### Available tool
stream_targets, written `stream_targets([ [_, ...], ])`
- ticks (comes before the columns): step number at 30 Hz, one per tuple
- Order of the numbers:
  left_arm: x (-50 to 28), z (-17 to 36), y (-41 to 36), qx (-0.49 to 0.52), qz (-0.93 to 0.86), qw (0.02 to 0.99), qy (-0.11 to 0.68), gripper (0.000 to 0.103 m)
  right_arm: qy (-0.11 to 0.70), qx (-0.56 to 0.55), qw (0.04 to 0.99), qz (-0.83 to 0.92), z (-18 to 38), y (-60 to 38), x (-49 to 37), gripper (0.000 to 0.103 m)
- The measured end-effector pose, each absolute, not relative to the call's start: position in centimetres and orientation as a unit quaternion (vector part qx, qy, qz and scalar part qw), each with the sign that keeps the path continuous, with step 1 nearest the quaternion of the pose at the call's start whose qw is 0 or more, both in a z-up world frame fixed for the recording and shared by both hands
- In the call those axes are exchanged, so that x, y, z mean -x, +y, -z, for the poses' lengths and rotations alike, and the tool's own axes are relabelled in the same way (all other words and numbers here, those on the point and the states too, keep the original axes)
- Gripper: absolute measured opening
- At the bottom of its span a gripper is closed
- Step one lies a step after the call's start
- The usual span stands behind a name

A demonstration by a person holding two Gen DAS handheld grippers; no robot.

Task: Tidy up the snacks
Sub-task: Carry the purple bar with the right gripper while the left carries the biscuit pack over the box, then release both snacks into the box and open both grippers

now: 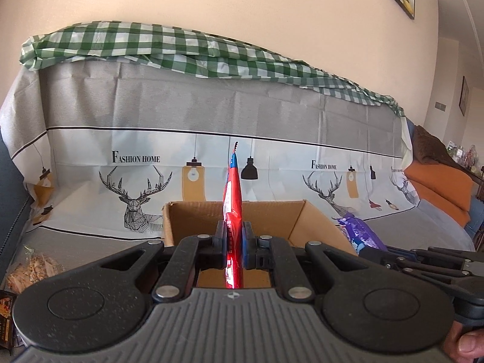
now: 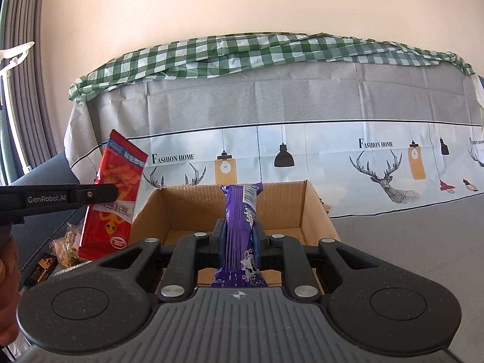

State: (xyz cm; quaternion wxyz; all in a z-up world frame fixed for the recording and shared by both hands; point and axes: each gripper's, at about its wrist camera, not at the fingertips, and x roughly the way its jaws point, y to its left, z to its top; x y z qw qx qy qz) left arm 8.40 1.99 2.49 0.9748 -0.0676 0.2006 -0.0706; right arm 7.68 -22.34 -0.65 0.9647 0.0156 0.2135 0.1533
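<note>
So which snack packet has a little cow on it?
The purple packet, held in the right gripper above the box. The red packet in the left gripper shows orange snacks instead.

The left black hand-held gripper (image 1: 233,237) is pinched shut on a flat red snack packet (image 1: 232,211), which is held upright. The right black hand-held gripper (image 2: 239,236) is squeezed tight on a purple snack packet (image 2: 240,227). Both are pointed slightly downward. A thumb (image 1: 470,345) is seen beside the left one.
</note>
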Motion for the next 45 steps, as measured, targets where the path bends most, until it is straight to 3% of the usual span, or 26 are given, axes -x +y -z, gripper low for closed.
stream_targets([
  [35,-8.9,-2.3,1.7,0.085,0.103,0.969,0.207,0.011,0.218,0.006,0.963,-0.157,0.7,-21.5,-7.8,0.019],
  [37,-9.1,-2.2,1.9,0.096,0.105,0.967,0.213,0.019,0.222,0.010,0.963,-0.151,0.7,-21.4,-7.9,0.035],
  [38,-9.0,-2.2,2.0,0.100,0.103,0.966,0.213,0.021,0.225,0.012,0.963,-0.147,0.8,-21.4,-7.9,0.054],
  [39,-9.1,-2.2,2.2,0.103,0.101,0.966,0.213,0.021,0.225,0.013,0.964,-0.142,0.8,-21.4,-7.9,0.065],
  [42,-9.1,-2.3,2.6,0.108,0.098,0.966,0.214,0.022,0.220,0.017,0.966,-0.138,0.7,-21.3,-7.8,0.070],
  [45,-9.0,-2.4,2.8,0.108,0.094,0.966,0.213,0.028,0.222,0.018,0.965,-0.139,0.8,-21.3,-7.7,0.070],
])
